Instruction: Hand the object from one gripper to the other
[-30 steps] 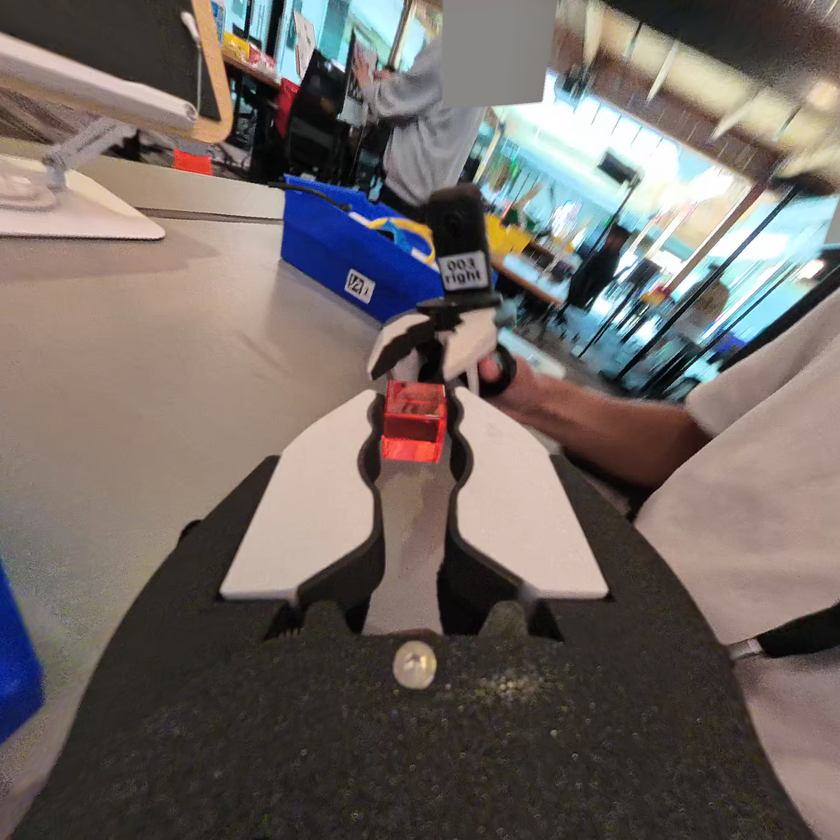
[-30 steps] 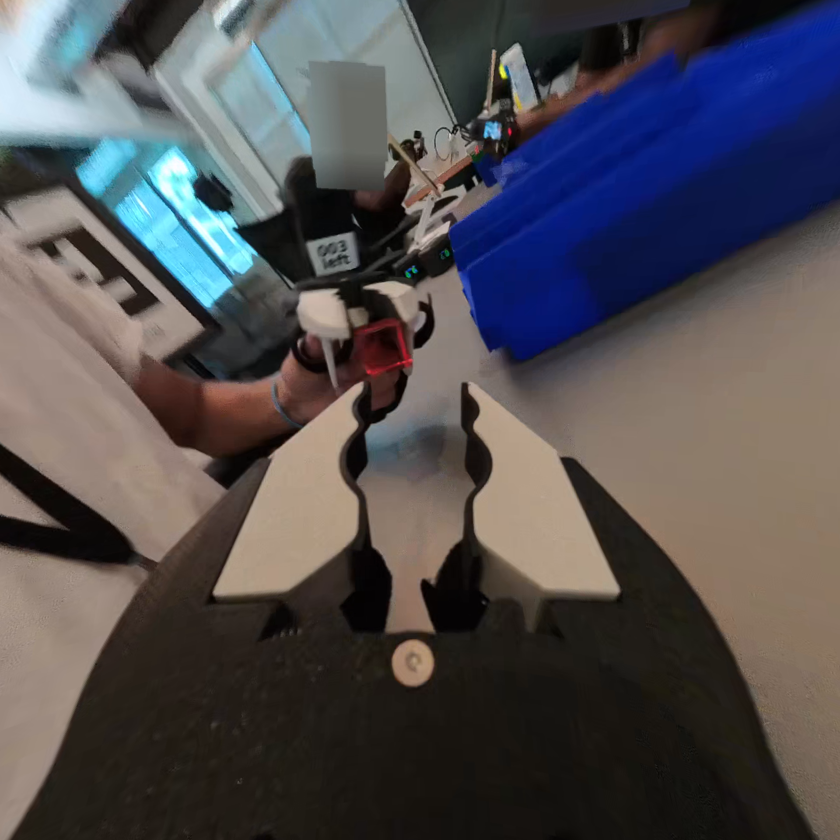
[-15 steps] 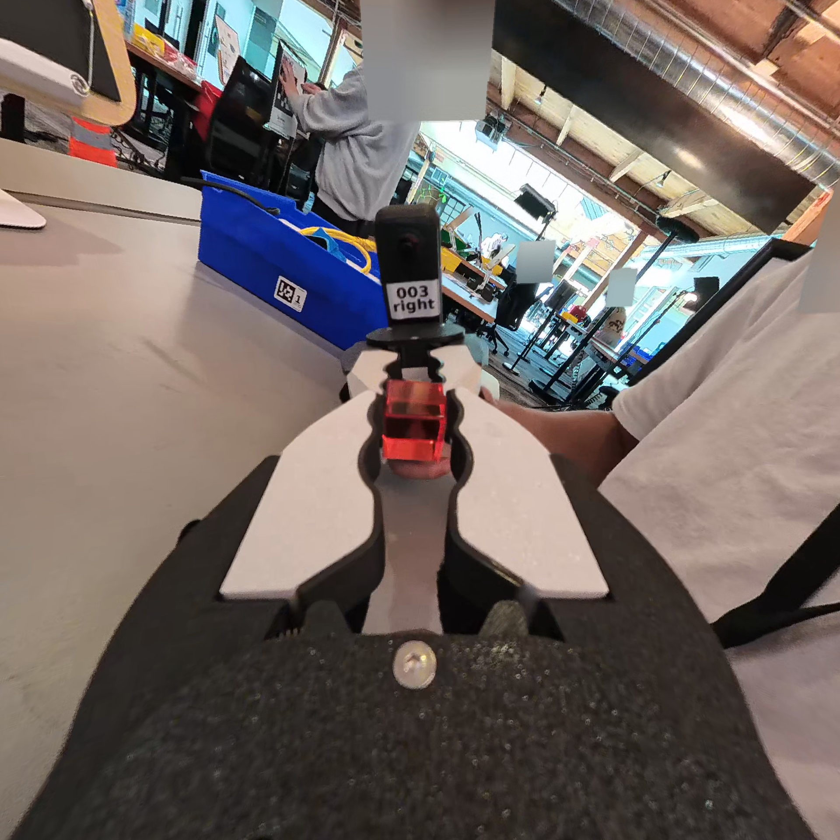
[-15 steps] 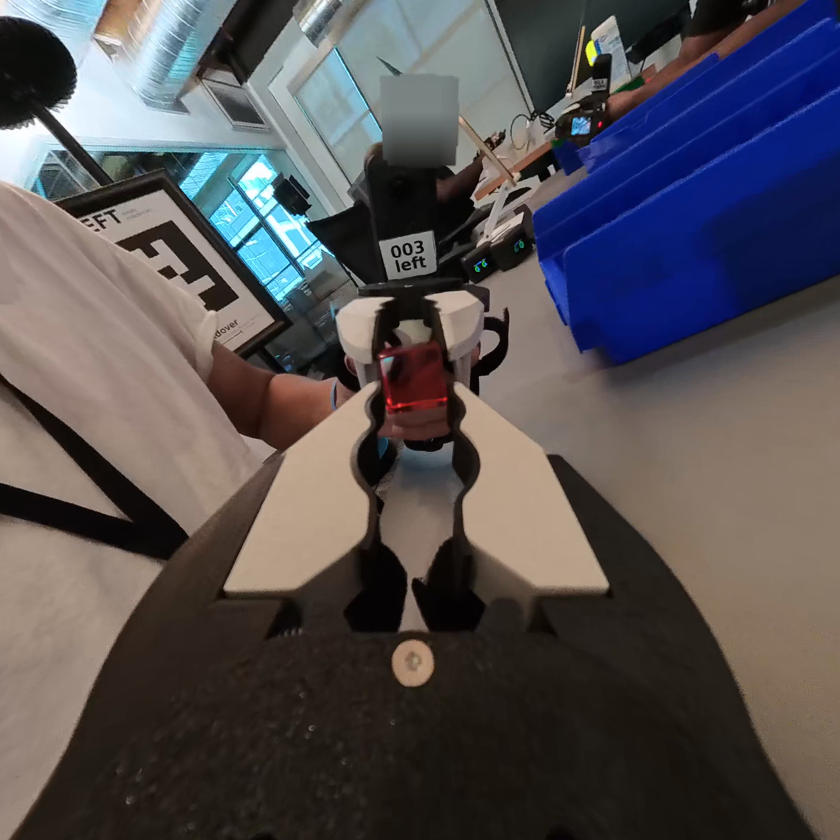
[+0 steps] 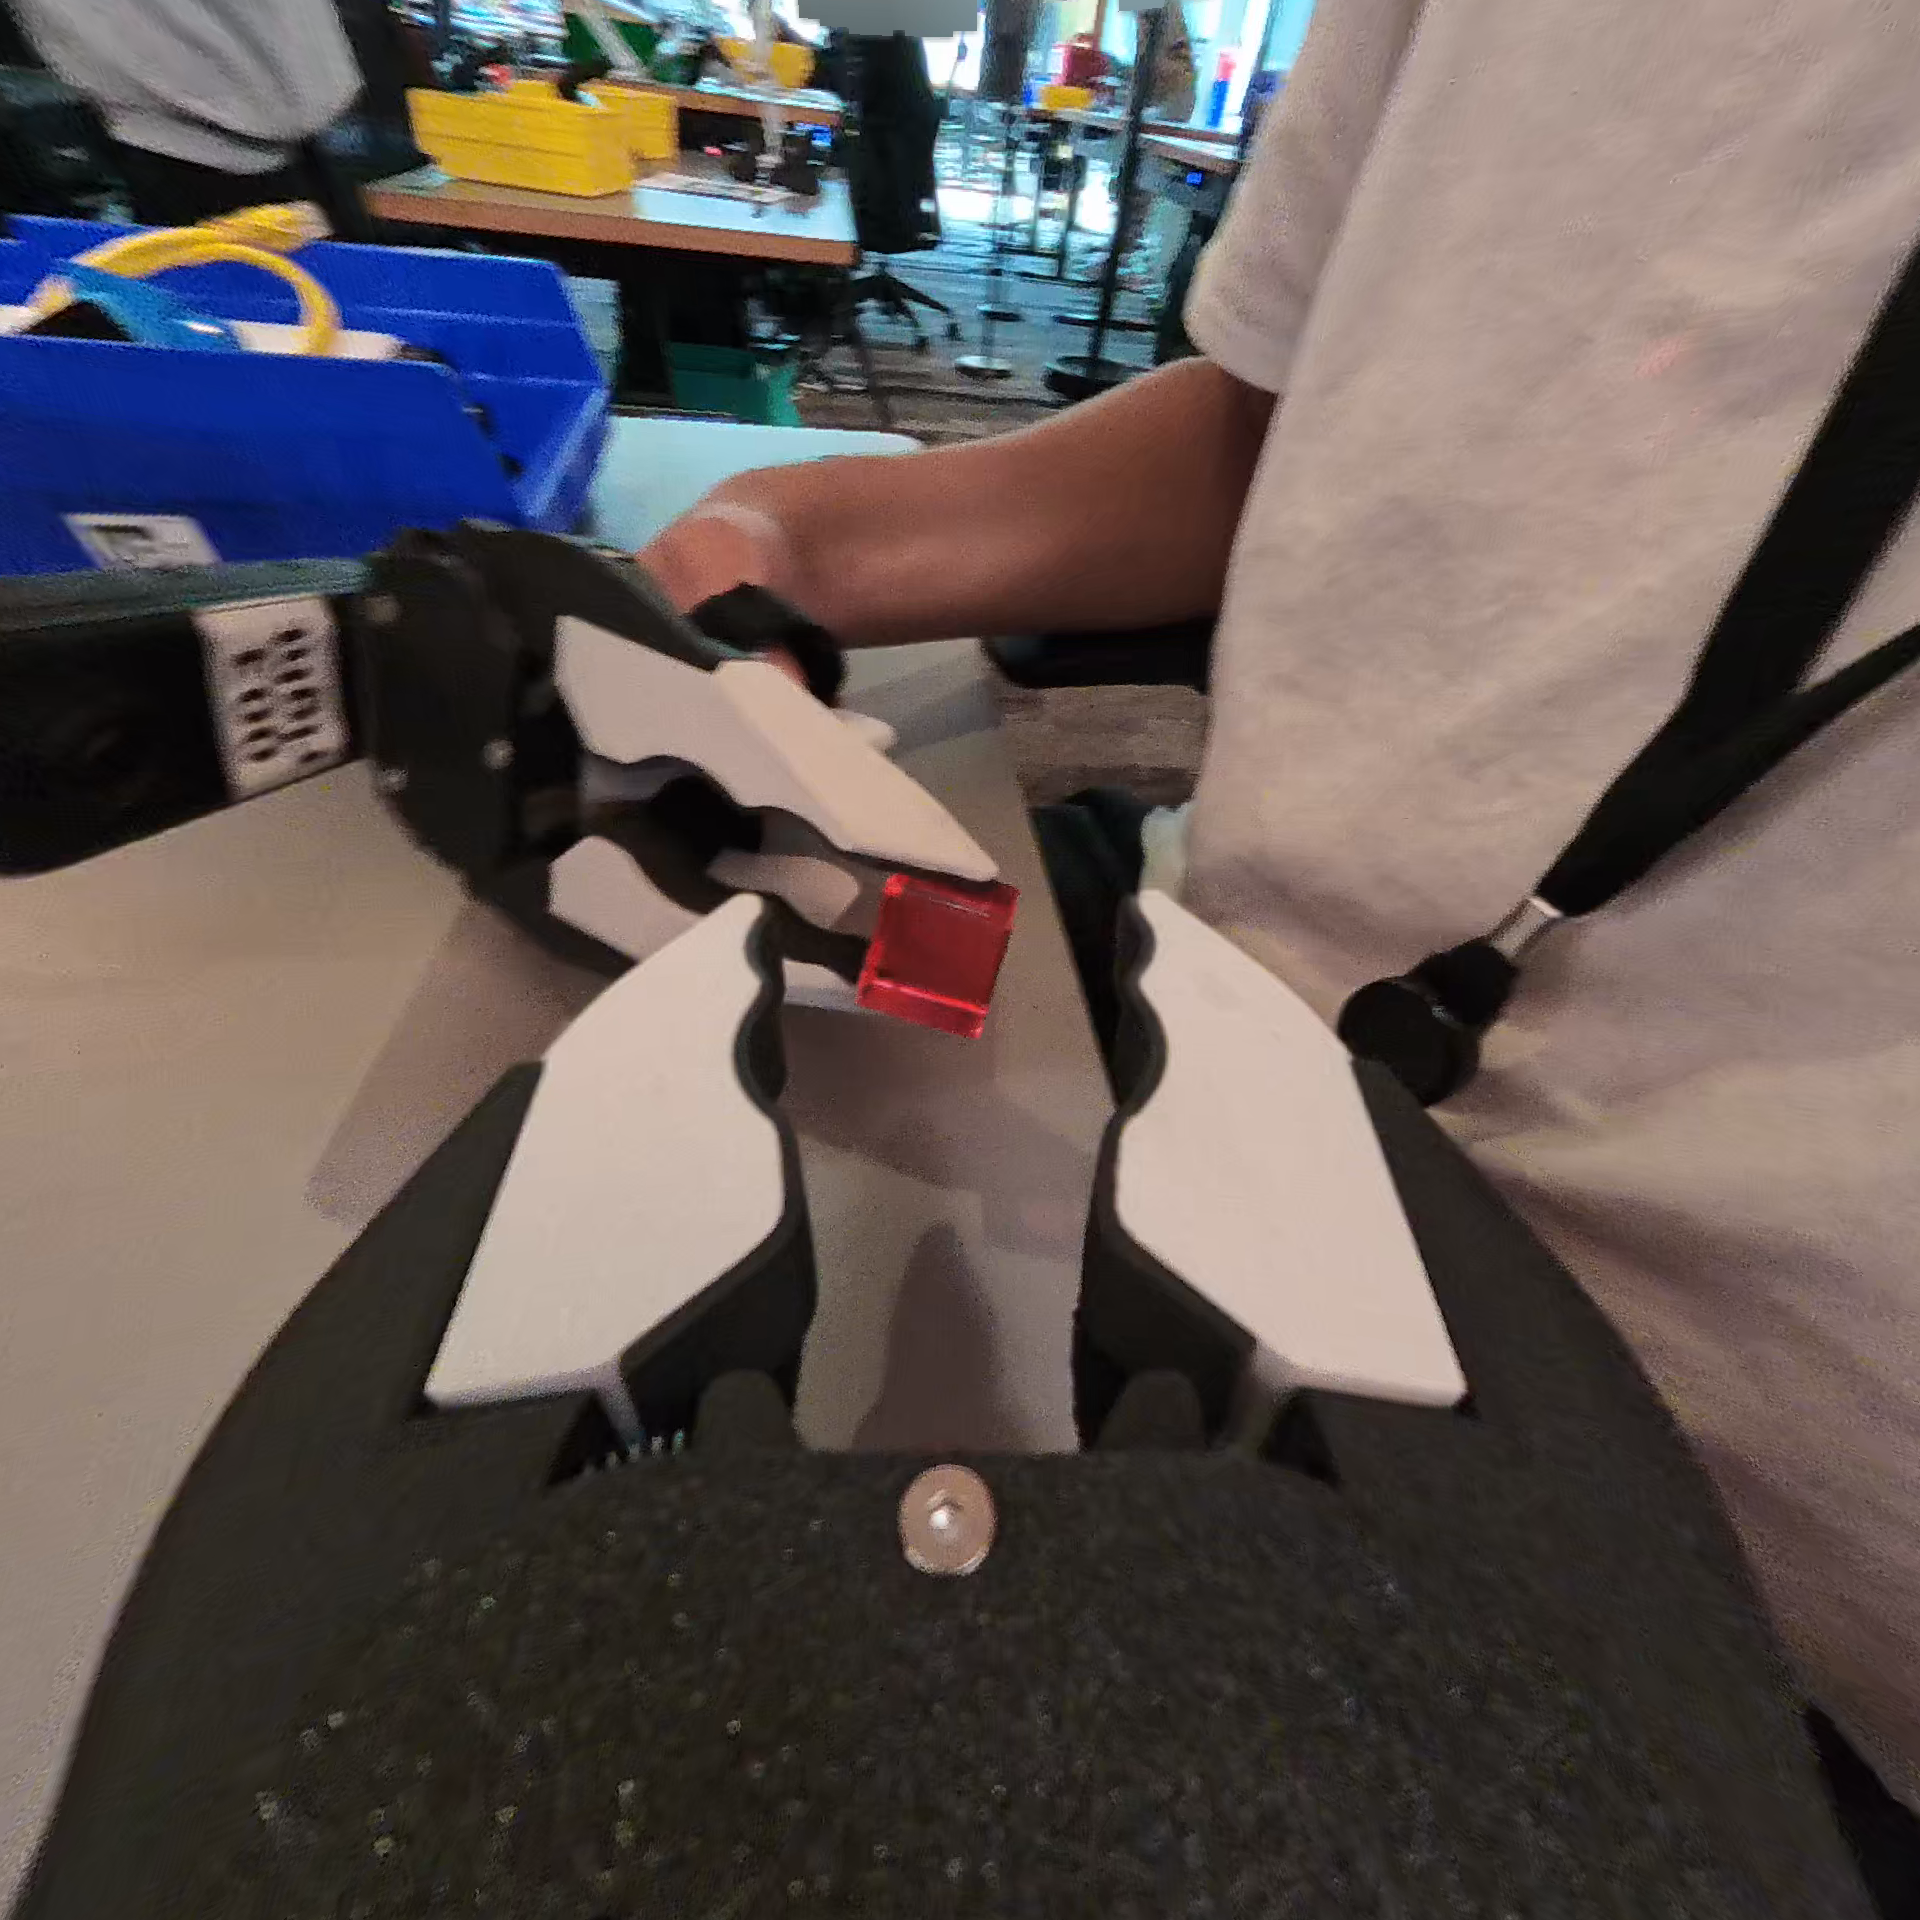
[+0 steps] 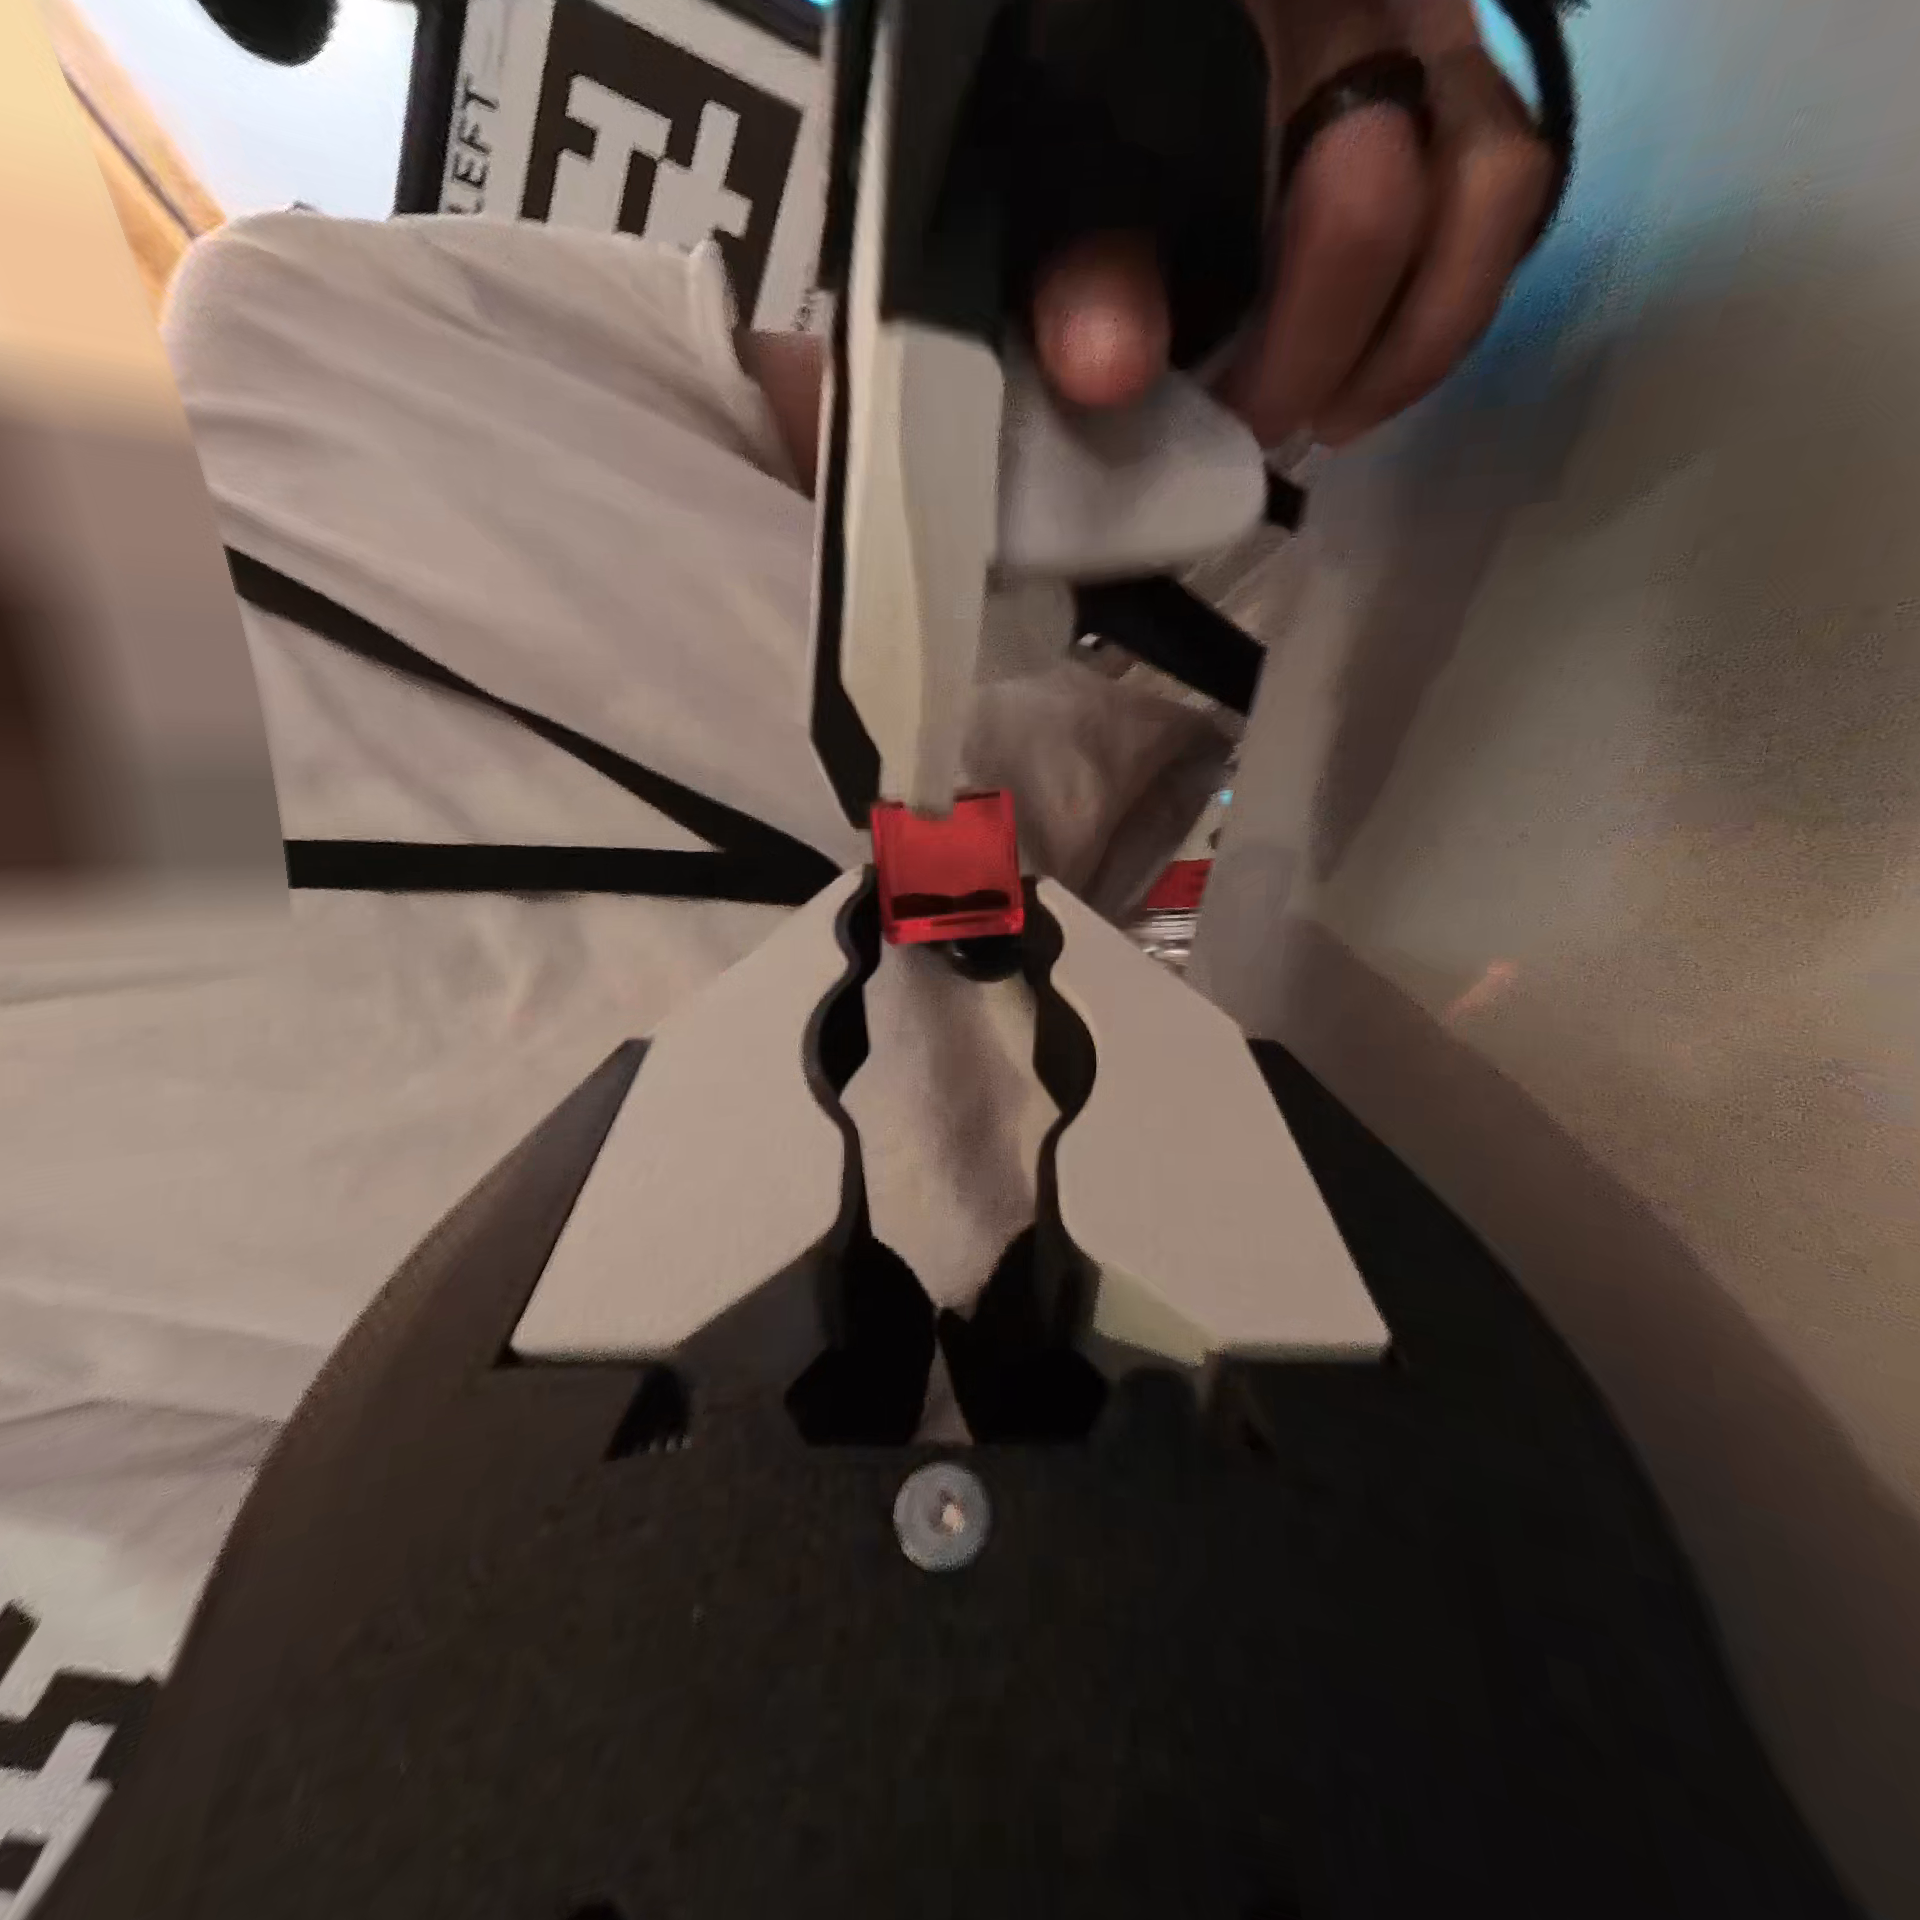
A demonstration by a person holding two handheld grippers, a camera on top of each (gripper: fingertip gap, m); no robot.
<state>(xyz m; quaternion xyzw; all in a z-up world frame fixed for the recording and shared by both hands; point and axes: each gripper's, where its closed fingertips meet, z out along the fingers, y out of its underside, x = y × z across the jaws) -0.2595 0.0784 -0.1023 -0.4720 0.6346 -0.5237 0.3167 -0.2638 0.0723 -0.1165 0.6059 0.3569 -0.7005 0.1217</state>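
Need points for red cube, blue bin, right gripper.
red cube (image 5: 935, 956): left wrist view, front face.
blue bin (image 5: 260, 447): left wrist view, near wall.
right gripper (image 6: 948, 914): right wrist view, midway between fingertips.

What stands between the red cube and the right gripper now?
Nothing visible. The right gripper is shut on the red cube. The left gripper is open, its fingers either side of the cube; in the right wrist view one finger looks close to its top edge.
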